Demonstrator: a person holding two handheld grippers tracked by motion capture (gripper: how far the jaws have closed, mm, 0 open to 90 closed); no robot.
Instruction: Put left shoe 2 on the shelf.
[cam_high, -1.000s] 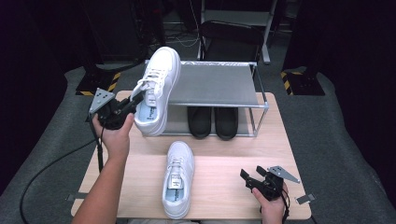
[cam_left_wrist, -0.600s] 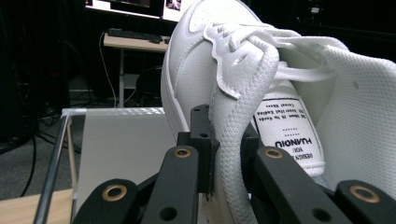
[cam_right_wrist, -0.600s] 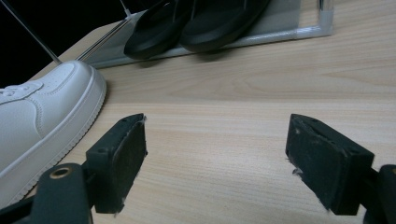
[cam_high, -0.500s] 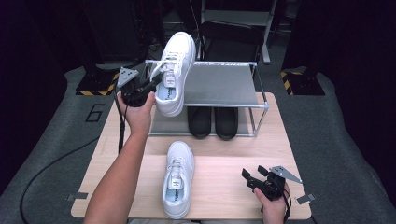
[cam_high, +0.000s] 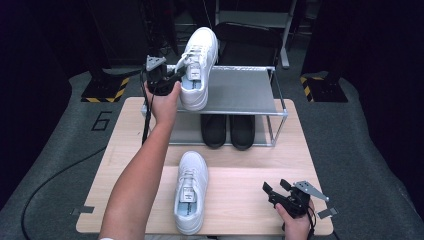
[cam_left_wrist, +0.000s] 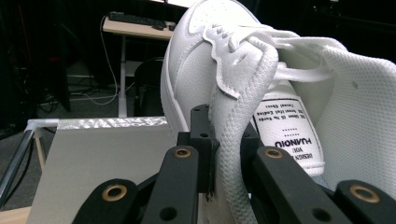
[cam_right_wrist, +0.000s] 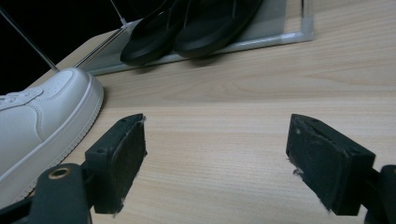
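White leather low-top sneaker (cam_high: 198, 67) hangs tilted over the left front corner of the grey metal shoe rack's (cam_high: 240, 90) top shelf, heel toward the person, toe rising toward the rack's back edge. The left gripper (cam_high: 167, 81) is clamped on it: the left gripper view shows the padded white heel collar (cam_left_wrist: 243, 116) pinched between the two black jaws, with the labelled tongue just beside them.

It looks light but bulky. The collar is soft foam and fabric, so it will squash and let the shoe swing or twist about the pinch; the smooth upper would likely slip more. The collar rim or side wall near the heel seems the soundest hold, and the rubber sole is stiff enough to land flat.

The top shelf is bare, with open room to its right edge. Its thin frame rails at the front edge and corners could catch the sole, so the heel likely needs to clear the front rail before lowering. A pair of black slip-on shoes (cam_high: 229, 131) sits under the shelf.

The second white sneaker (cam_high: 191, 192) lies near the wooden table's (cam_high: 240, 200) front edge. The right gripper (cam_high: 281, 192), jaws spread and empty, rests near the front right corner.
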